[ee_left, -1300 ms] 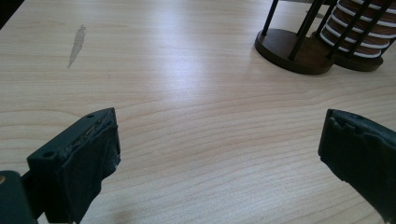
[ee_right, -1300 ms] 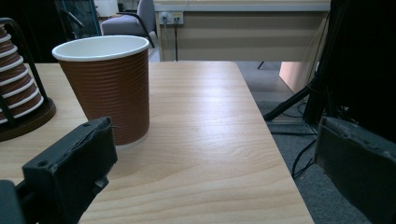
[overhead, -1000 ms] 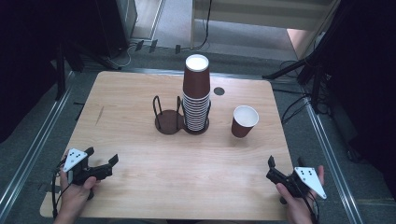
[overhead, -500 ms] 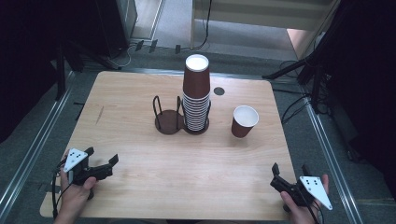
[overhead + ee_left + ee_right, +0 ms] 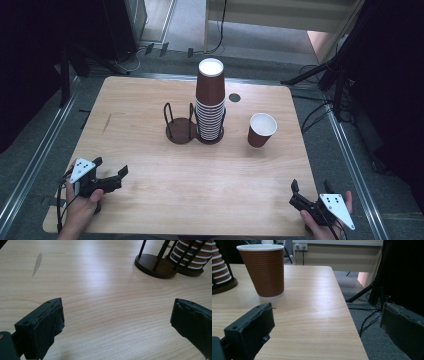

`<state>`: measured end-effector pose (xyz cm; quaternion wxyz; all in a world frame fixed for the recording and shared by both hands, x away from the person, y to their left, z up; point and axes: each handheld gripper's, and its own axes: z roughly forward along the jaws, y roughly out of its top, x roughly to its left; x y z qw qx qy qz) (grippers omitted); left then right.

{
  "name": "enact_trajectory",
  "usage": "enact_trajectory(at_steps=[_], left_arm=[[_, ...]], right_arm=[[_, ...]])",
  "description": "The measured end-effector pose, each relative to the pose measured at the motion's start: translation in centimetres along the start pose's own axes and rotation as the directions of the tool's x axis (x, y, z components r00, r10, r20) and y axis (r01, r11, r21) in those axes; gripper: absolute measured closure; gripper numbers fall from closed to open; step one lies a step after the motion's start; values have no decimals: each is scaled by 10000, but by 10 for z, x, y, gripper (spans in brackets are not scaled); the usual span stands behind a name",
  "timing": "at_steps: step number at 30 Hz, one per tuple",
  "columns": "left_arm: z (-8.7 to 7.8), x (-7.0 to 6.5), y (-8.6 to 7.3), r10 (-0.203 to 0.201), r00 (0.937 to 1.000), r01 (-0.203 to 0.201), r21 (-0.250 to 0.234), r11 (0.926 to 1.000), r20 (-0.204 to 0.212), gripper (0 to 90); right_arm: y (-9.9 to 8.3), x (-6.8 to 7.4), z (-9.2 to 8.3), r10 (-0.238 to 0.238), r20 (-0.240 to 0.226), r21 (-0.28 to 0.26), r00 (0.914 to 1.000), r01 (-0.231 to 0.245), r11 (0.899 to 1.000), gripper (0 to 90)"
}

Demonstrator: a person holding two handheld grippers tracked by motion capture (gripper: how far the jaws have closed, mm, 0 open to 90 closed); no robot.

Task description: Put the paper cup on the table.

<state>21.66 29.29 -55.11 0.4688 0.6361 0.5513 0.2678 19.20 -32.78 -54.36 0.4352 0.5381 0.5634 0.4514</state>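
You held your left gripper [image 5: 111, 173] low at the near left corner of the pale wooden table [image 5: 150, 125], its jaws spread wide with nothing between them. Your right gripper [image 5: 310, 186] sat at the near right corner, jaws likewise wide apart and empty, one of them out past the table's edge. The single brown ribbed paper cup with a white rim [image 5: 261, 129] stood upright on the right half of the table, well apart from both grippers. Just left of it, the tall stack of brown paper cups [image 5: 210, 102] rose from the dark wire cup holder [image 5: 181, 127].
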Motion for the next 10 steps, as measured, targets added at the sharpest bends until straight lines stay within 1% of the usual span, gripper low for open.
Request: enact_trajectory(at_steps=[1,3,6,10], left_arm=[[0,0,0,26,10000,-26,35,10000,22,0],[0,0,0,10,10000,-10,35,10000,52,0],[1,1,1,-65,9999,65,26,10000,81,0],[2,1,1,-77,9999,77,58,10000,129,0]], right_arm=[[0,0,1,-107,-21,9,9999,107,9999,0],[-1,2,1,-60,-37,15,10000,60,10000,0],[-1,5,2,-237,-57,27,9997,237,9997,0],[-3,6,3,-263,-74,87,9996,263,9996,0]])
